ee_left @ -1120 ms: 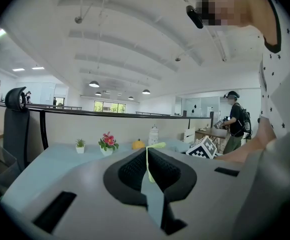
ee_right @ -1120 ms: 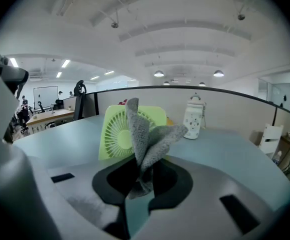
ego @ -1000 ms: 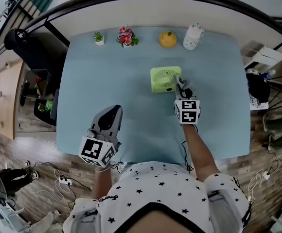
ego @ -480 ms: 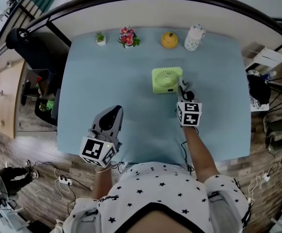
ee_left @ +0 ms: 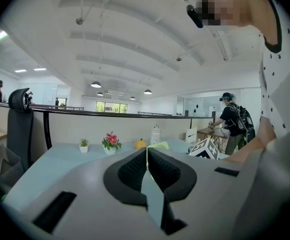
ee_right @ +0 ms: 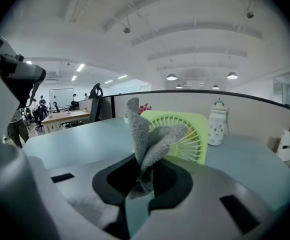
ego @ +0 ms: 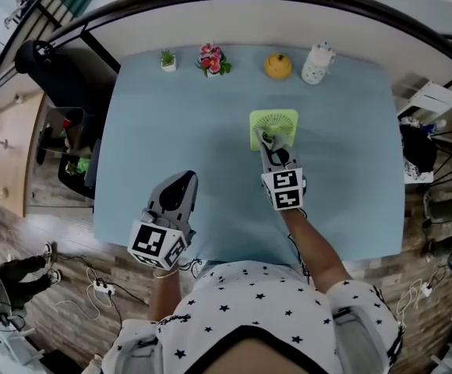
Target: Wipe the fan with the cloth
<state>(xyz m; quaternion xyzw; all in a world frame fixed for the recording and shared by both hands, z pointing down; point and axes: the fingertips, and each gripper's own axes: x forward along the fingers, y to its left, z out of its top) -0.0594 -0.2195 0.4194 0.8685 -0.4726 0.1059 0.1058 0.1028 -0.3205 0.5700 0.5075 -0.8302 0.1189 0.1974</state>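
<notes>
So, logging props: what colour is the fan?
The fan is light green; right gripper view.

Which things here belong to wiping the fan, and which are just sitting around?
In use: fan, grey cloth, right gripper clamping it.
Lying about: small potted plant, pink flowers, orange ornament, white bottle; the left gripper is shut and idle.

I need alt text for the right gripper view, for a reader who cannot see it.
The right gripper clamps a grey cloth in front of a green fan on a light blue table. A white container stands behind.
</notes>
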